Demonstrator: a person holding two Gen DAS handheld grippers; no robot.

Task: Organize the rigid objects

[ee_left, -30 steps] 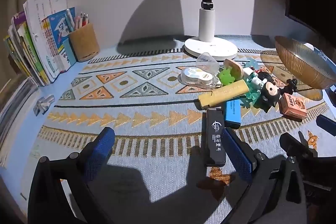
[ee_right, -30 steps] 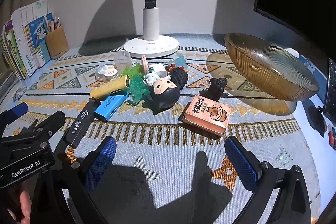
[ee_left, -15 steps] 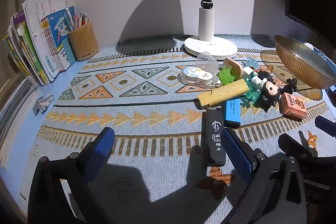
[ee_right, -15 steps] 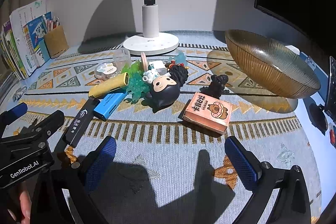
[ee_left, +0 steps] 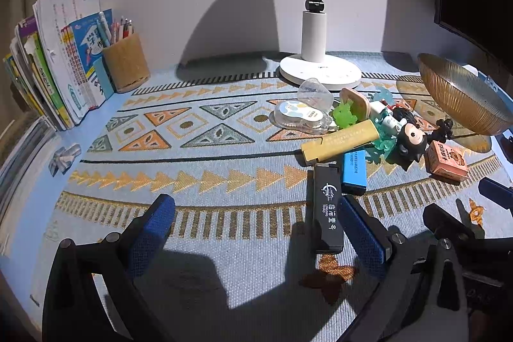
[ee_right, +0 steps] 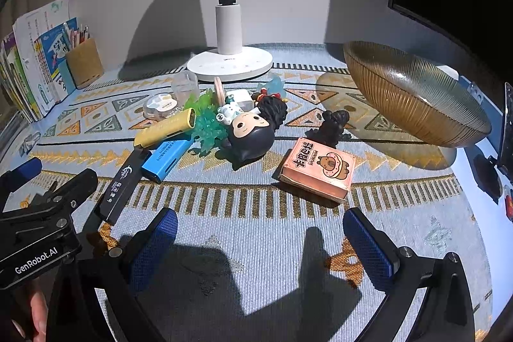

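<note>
Both tools were released, nothing held. Left tool [ee_left: 256, 225] hovered low over the worktop [ee_left: 224, 233], its right pad just beside the black stick [ee_left: 327, 210]. Right tool [ee_right: 259, 241] sat near the pink box [ee_right: 317, 170].

Risks, as I judged them:
- Black stick lay against the blue stick [ee_left: 353, 167] and under the yellow one's [ee_left: 340, 141] end; a skewed pinch would likely drag both.
- Figurine [ee_right: 253, 132] pile was loose; a nudge could scatter it.
- Ribbed bowl [ee_right: 413, 98] looked tilted; a dropped item might tip it.
</note>
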